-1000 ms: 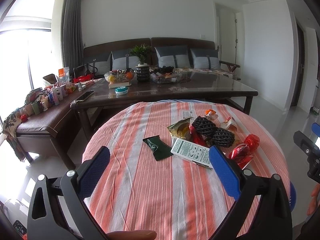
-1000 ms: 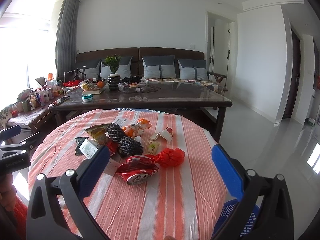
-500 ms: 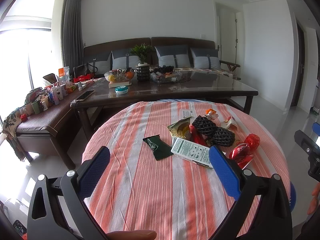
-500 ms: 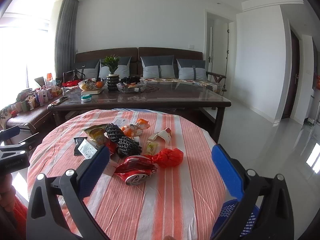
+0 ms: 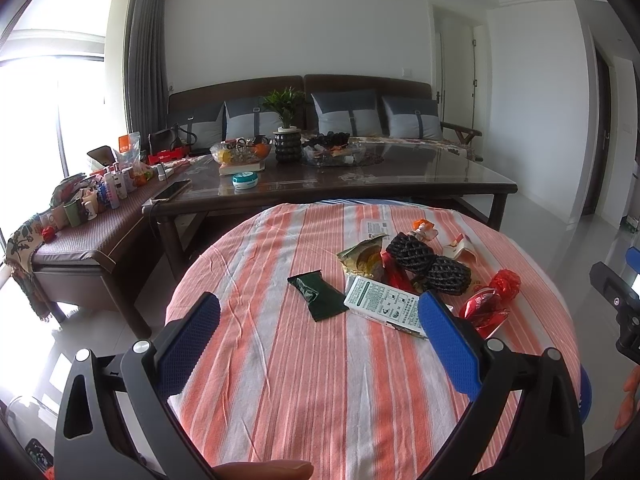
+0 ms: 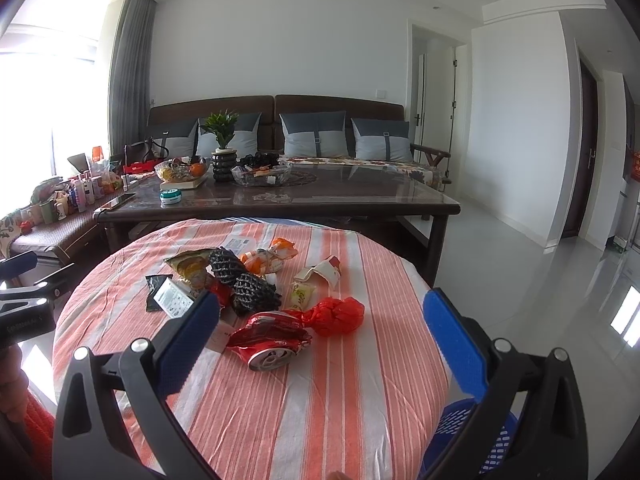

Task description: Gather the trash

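Trash lies scattered on a round table with an orange-striped cloth (image 5: 312, 380): a dark green wrapper (image 5: 318, 295), a white printed carton (image 5: 384, 306), two black foam nets (image 5: 428, 266), a yellow snack bag (image 5: 362, 254), a crushed red can (image 6: 272, 340) and a knotted red bag (image 6: 336, 314). My left gripper (image 5: 320, 320) hangs open over the near left of the table, nothing between its blue pads. My right gripper (image 6: 320, 316) is open too, above the near edge, with the can and red bag between its fingers' lines but untouched.
A blue perforated basket (image 6: 476, 440) stands below the table's right edge. Behind is a dark coffee table (image 6: 280, 196) with bowls, a plant and a phone, then a sofa (image 6: 276, 128). A bench with bottles (image 5: 92, 208) is at left. Bare floor lies to the right.
The right gripper has drifted slightly forward and left; the trash sits a bit lower and nearer in its view. The left view is nearly unchanged. Both stay open.
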